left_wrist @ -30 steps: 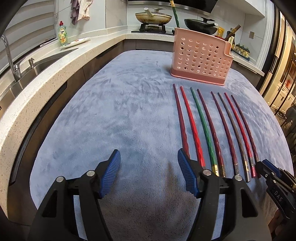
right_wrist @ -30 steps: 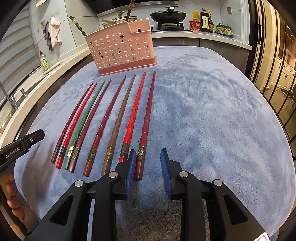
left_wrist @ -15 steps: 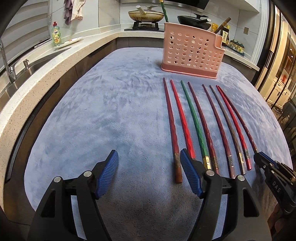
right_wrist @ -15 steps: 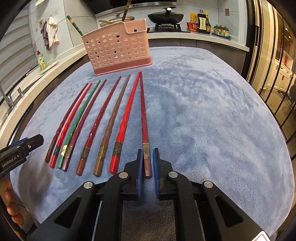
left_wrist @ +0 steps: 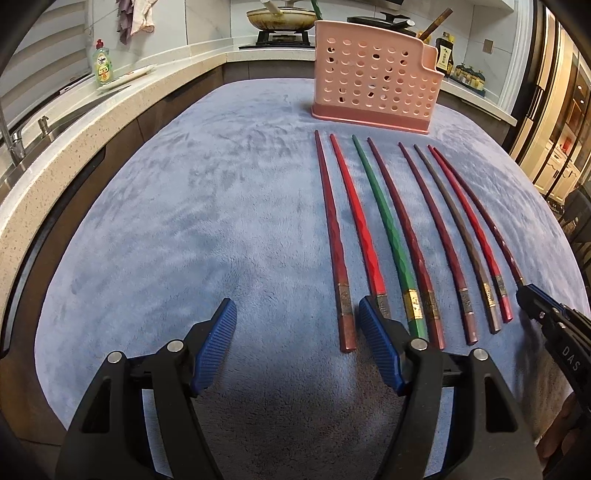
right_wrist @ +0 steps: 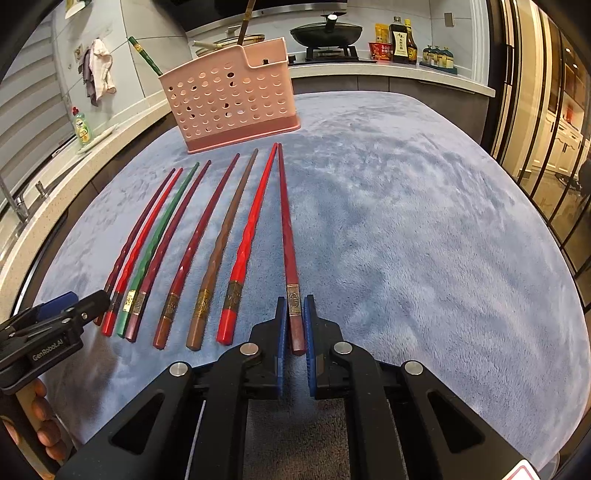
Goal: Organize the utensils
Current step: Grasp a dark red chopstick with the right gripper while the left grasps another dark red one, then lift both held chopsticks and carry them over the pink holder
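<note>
Several chopsticks, red, dark red, brown and one green (left_wrist: 384,225), lie side by side on a blue-grey cloth. A pink perforated utensil basket (left_wrist: 373,92) stands behind them; it also shows in the right wrist view (right_wrist: 232,99) with two chopsticks standing in it. My right gripper (right_wrist: 294,314) is shut on the thick end of the rightmost dark red chopstick (right_wrist: 286,229), which still lies on the cloth. My left gripper (left_wrist: 297,325) is open and empty, with the leftmost dark red chopstick (left_wrist: 334,251) between its fingers.
A stone counter with a sink (left_wrist: 22,147) and a dish soap bottle (left_wrist: 101,64) runs along the left. A stove with pans (right_wrist: 325,35) and sauce bottles stands behind. The cloth (right_wrist: 424,229) is bare to the right of the chopsticks.
My right gripper has closed on the rightmost dark red chopstick. My left gripper has shifted right and forward, so the leftmost chopstick now lies between its open fingers.
</note>
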`<state>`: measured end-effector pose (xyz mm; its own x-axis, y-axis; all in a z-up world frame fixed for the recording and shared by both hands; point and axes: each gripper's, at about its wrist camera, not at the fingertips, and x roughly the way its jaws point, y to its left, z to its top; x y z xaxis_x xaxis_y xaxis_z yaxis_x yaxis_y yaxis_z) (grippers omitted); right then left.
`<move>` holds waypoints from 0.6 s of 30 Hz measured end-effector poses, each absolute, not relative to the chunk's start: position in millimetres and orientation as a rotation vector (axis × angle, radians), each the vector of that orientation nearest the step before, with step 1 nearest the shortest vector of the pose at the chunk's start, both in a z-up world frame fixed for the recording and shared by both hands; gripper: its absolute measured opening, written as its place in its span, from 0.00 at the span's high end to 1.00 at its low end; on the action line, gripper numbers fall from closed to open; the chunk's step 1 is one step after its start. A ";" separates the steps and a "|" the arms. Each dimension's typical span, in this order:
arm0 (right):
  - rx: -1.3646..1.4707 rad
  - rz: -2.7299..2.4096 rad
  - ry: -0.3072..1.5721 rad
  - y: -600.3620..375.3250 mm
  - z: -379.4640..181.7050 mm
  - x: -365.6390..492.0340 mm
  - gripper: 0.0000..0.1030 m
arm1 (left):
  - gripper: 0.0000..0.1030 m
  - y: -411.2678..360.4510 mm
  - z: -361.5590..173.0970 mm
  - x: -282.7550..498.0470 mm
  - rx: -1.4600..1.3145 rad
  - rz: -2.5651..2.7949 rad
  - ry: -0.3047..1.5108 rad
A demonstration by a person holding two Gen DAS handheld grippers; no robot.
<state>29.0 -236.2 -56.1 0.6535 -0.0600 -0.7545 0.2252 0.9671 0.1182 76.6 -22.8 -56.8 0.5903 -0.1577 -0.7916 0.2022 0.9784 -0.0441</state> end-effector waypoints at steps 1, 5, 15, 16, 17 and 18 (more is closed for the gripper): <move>0.209 -0.163 0.845 -236.1 -56.1 29.1 0.92 | 0.40 -22.6 -57.5 76.7 0.055 -0.207 0.915; 0.209 -0.163 0.845 -236.1 -56.3 28.9 0.92 | 0.47 -22.2 -57.6 76.8 0.055 -0.208 0.913; 0.211 -0.163 0.845 -236.2 -55.7 28.3 0.93 | 0.90 -18.4 -55.2 79.6 0.041 -0.231 0.920; 0.211 -0.162 0.845 -235.9 -55.0 27.6 0.93 | 0.91 -17.3 -54.3 79.8 0.034 -0.237 0.922; 0.211 -0.162 0.844 -236.0 -54.2 27.0 0.93 | 0.91 -16.5 -53.8 80.0 0.030 -0.241 0.924; 0.212 -0.163 0.843 -235.8 -53.2 26.0 0.93 | 0.91 -16.2 -53.6 80.0 0.028 -0.243 0.925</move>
<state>26.0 -235.8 -53.2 0.6550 -0.0586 -0.7534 0.2259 0.9666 0.1212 80.0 -16.2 -53.6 0.5761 -0.1955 -0.7936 0.2194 0.9723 -0.0802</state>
